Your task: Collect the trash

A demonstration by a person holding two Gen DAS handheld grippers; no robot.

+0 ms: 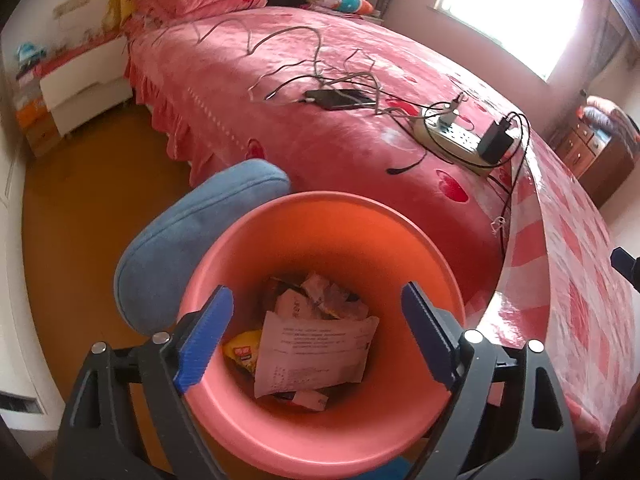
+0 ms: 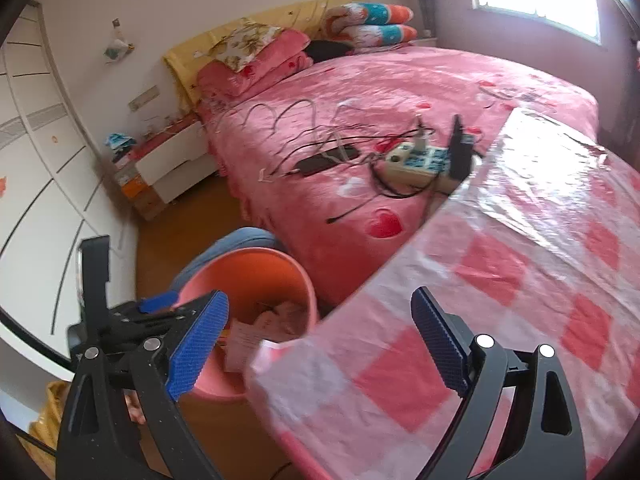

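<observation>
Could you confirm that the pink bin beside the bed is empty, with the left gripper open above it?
Not quite: the pink bin is not empty. The left wrist view shows crumpled paper and a yellow wrapper lying inside it. The rest holds: the bin stands beside the bed, and the left gripper is open above it with nothing between its fingers.
</observation>
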